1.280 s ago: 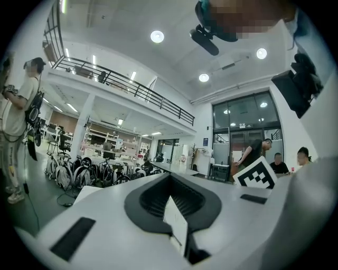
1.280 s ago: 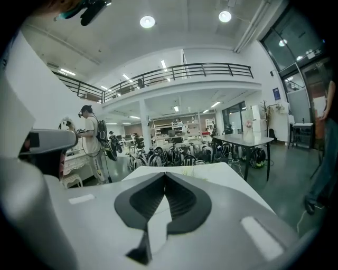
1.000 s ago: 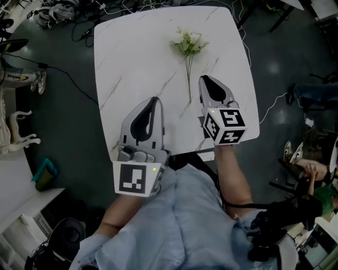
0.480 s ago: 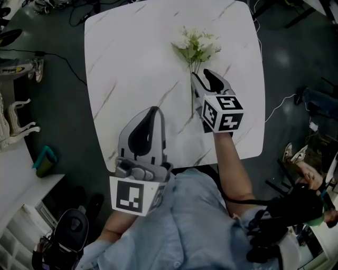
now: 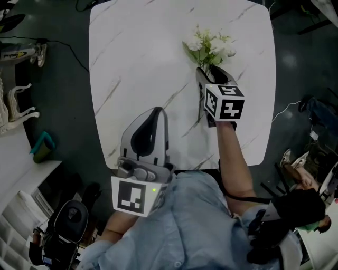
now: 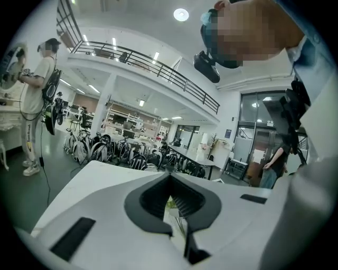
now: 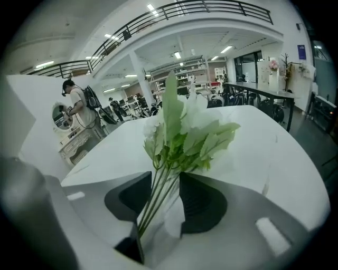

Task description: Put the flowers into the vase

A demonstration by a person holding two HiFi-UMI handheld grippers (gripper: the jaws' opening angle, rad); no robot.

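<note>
At the bottom of the head view, nearest the camera, the person's light-blue shirt meets the near edge of the square white marble-patterned table. Just past that edge the grey left gripper hangs over the tabletop. Its jaws are drawn together to a thin slit with nothing in them, and its own body blocks the lower half of the left gripper view.

Further out on the right, a forearm leads to the grey right gripper, which is tipped down towards the table. Its jaws have just been opening and now stand wide, 1 on each side of the thin green stems. The stems pass between the pads unsqueezed, closer to the pad at the view's left.

The bunch of white flowers with green leaves lies flat on the table just beyond the jaw tips, heads towards the far edge. From above, the gripper hides the lower stems.

On the dark floor left of the table are black cables, a white carved piece of furniture and a teal object. Farthest off, a person with a backpack stands at a white dresser below a railed balcony.
</note>
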